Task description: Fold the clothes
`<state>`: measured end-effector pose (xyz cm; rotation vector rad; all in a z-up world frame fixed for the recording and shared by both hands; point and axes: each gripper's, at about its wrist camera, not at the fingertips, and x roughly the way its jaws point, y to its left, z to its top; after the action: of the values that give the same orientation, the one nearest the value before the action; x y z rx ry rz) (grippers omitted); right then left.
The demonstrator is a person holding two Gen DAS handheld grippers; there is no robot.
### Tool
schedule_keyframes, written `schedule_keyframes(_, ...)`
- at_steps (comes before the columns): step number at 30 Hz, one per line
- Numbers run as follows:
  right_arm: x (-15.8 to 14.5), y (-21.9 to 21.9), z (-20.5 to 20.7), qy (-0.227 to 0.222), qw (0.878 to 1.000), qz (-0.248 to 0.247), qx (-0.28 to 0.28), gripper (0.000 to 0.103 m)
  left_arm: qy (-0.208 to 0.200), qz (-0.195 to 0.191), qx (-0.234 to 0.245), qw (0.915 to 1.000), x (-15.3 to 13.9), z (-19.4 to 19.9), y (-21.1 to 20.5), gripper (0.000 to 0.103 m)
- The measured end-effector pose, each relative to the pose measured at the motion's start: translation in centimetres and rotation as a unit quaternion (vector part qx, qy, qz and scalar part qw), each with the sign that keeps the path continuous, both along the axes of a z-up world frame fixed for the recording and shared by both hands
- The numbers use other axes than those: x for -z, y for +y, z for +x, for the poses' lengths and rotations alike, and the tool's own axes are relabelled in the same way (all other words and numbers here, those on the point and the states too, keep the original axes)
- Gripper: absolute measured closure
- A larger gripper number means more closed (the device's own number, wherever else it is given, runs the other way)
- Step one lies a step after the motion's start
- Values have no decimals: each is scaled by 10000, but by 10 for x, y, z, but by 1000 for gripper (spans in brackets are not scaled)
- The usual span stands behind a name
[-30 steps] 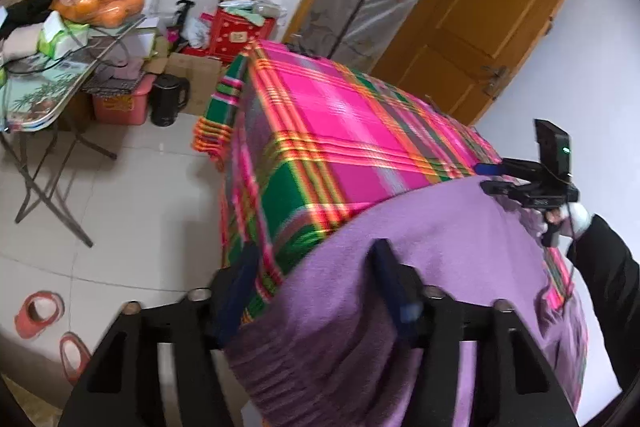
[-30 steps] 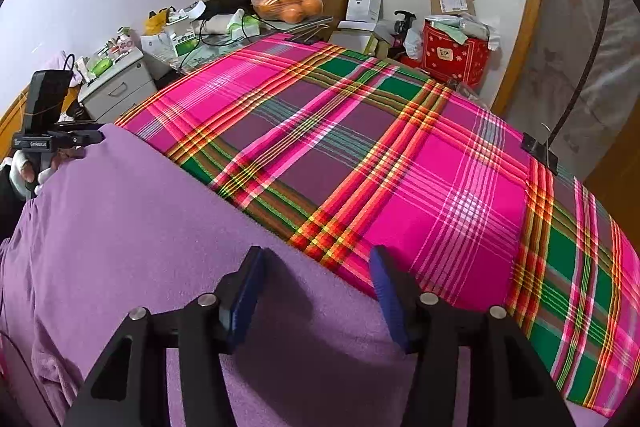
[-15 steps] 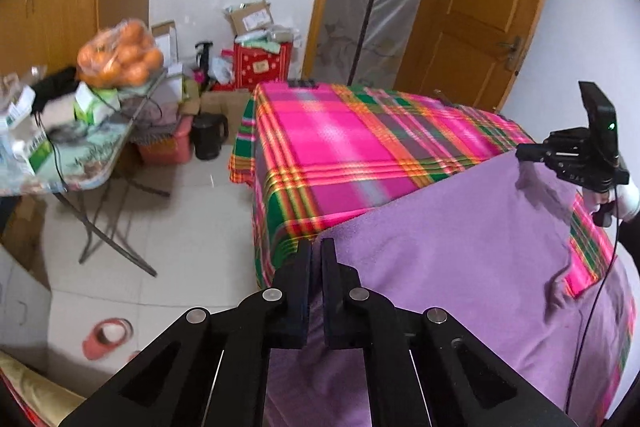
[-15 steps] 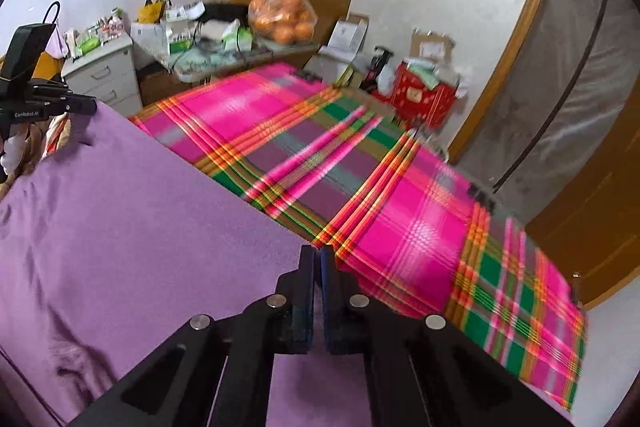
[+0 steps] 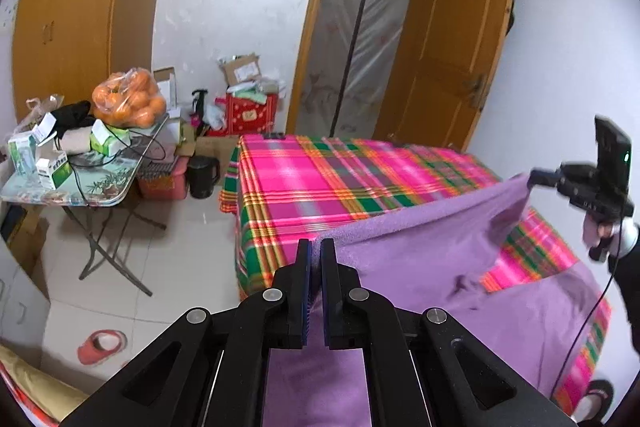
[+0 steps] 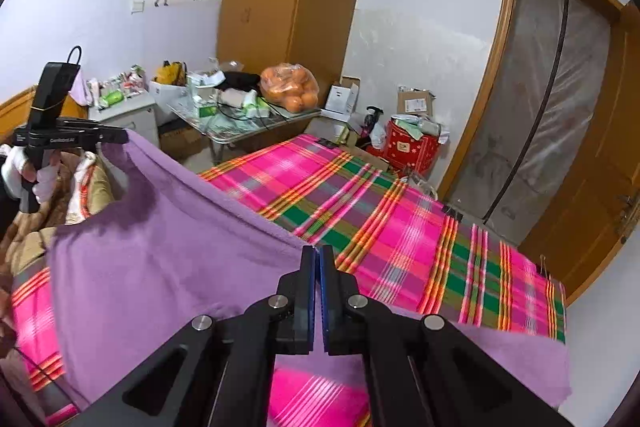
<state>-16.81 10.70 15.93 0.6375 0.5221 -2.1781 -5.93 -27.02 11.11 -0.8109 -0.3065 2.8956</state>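
A purple fleece garment (image 5: 432, 259) hangs stretched above a table covered by a pink, green and orange plaid cloth (image 5: 320, 187). My left gripper (image 5: 317, 247) is shut on one corner of its raised edge. My right gripper (image 6: 317, 253) is shut on the other corner of the purple garment (image 6: 152, 259). Each wrist view shows the other gripper at the far end of the taut edge: the right gripper (image 5: 534, 175) at the right side, the left gripper (image 6: 122, 137) at the left side. The garment's lower part still rests on the plaid cloth (image 6: 400, 227).
A folding table (image 5: 80, 187) with boxes, cables and a bag of oranges (image 5: 128, 99) stands left of the plaid table. Cartons and a red box (image 5: 250, 111) sit by the wall, a black kettle (image 5: 202, 175) on the floor. A wooden door (image 5: 452, 47) stands open behind.
Both grippers went from open over the garment's edge to shut on it, then rose and drew back, lifting the purple edge off the plaid cloth and pulling it taut.
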Motion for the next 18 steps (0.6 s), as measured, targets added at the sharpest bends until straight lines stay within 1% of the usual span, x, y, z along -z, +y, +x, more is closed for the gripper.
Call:
schedule_keyframes(3,1,15,36,-64,9999,-110,-36,101,313,288,-19,9991,0,39,3,99)
schedule_keyframes(6,10,28,72,-189,9996,-189,-79,101,468,516,-53,9976,10,74,8,99)
schedule_keyframes(9,36,35,101,-438,9989,-90,-128,101,371,619,-197,9972,32,99,15,99)
schedule_keyframes(11,59,38,117,-678,9976,-13,-119,101,233,660,-297,9971,46,109,17,99)
schedule_keyframes(14,85,45,127,-1016,9948,-77,-20,101,5,651,-430,9969,66,123,23,98)
schedule_keyframes(18,110,55,125,-1415,9895,-168,256,100,-291,513,-672,9960,84,140,30,98)
